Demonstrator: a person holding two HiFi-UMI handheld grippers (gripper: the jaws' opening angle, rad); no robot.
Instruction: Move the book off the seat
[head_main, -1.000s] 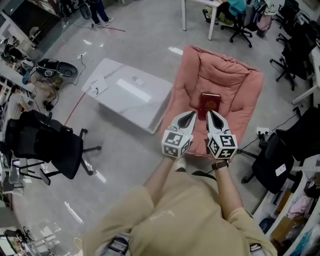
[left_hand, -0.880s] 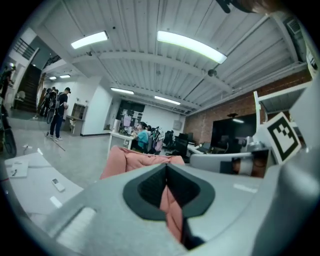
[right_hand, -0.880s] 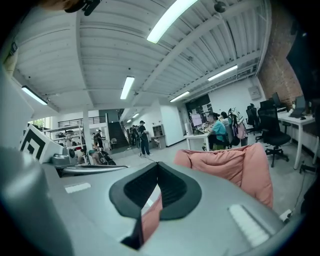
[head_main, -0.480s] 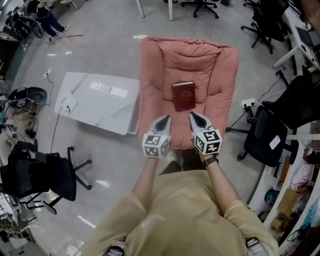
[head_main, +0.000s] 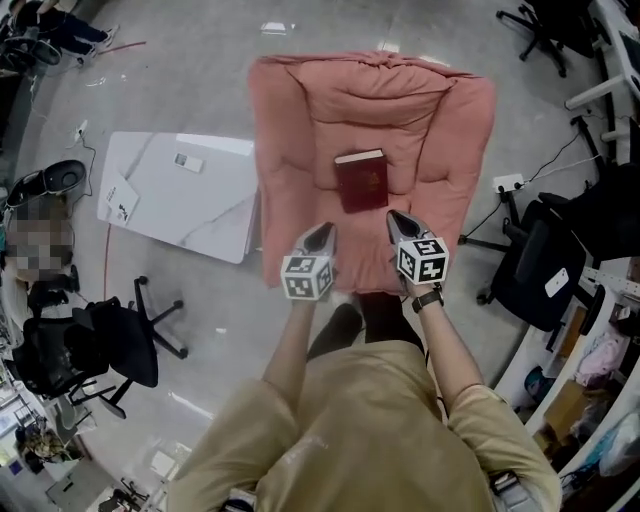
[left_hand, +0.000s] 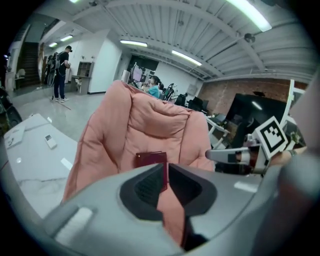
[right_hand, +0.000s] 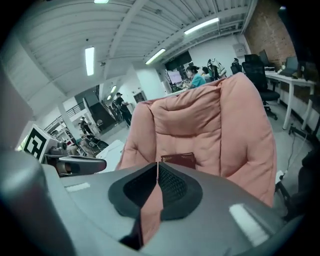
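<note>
A dark red book (head_main: 361, 180) lies flat on the seat of the pink padded chair (head_main: 300, 120). Both grippers hover side by side just in front of the seat's near edge, pointing at the book without touching it. My left gripper (head_main: 323, 232) is below and left of the book; its jaws are opening, with a narrow gap and nothing between them (left_hand: 167, 167). My right gripper (head_main: 397, 218) is below and right of the book, shut and empty (right_hand: 158, 167). The book (left_hand: 151, 159) (right_hand: 178, 160) shows just beyond both sets of tips.
A low white table (head_main: 190, 195) stands left of the pink chair. Black office chairs stand at the left (head_main: 90, 350) and right (head_main: 545, 270). A power strip (head_main: 507, 183) and cable lie on the floor to the right. People stand far off.
The view has swung so the chair sits squarely ahead. Both grippers have drawn back from beside the book to the seat's front edge. The left jaws have parted slightly.
</note>
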